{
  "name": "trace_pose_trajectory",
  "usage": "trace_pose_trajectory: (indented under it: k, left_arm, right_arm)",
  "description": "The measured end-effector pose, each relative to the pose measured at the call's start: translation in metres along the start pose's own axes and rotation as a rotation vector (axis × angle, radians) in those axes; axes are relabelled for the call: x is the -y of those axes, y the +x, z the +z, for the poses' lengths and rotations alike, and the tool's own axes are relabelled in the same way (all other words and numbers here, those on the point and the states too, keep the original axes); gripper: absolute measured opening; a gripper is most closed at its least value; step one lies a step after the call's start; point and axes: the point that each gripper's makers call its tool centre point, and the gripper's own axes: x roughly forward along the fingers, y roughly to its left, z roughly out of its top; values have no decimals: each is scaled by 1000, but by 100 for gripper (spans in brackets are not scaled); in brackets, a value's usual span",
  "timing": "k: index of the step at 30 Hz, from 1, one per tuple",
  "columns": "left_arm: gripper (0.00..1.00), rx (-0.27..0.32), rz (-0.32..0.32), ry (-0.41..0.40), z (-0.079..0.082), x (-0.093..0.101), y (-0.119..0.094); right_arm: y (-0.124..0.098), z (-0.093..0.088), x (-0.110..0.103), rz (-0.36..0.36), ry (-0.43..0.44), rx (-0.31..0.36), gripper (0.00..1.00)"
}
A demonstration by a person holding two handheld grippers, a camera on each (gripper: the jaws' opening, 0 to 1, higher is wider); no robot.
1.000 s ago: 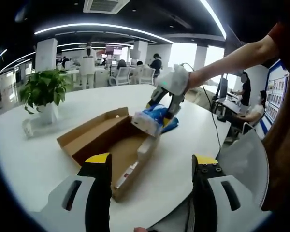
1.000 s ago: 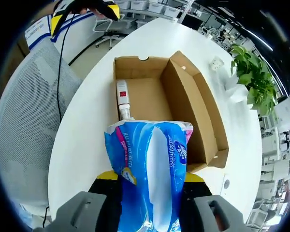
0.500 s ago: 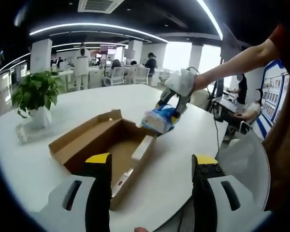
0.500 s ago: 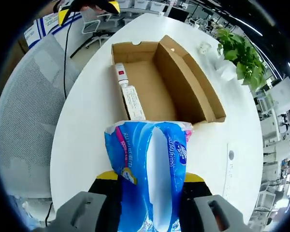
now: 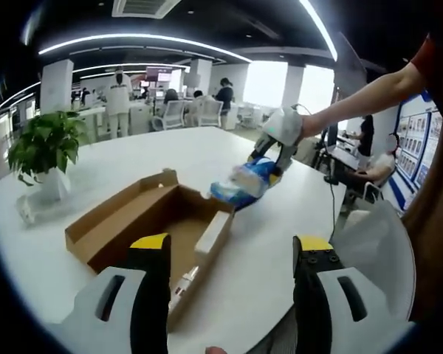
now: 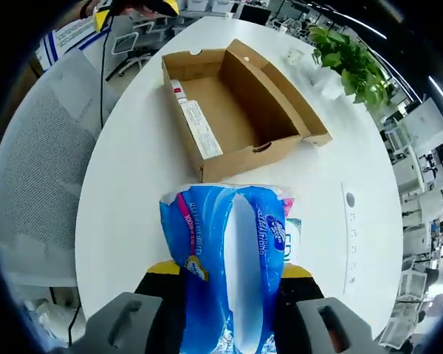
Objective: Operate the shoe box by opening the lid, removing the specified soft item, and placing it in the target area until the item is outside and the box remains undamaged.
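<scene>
Beside the open shoe box (image 5: 144, 221), right gripper (image 5: 269, 158) outstretched, jaws clamping tissue pack (image 6: 229, 258)

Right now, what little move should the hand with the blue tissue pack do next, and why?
Probably lower it straight down and let go. The right tool grips the blue tissue pack, and it hangs over the bare white table, past the end of the open shoe box. So the pack is out, with table underneath to set it on.

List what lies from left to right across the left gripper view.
Potted plant → open shoe box → blue tissue pack held in the right tongs → person seated at a desk.
</scene>
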Motion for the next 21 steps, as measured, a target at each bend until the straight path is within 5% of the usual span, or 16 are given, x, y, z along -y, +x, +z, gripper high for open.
trace_pose_trajectory:
  k: [21]
  left_arm:
    - [67,-19,-44,22,11,13,37]
  right_arm:
    - [-5,-78,-3,0,94,-20,42]
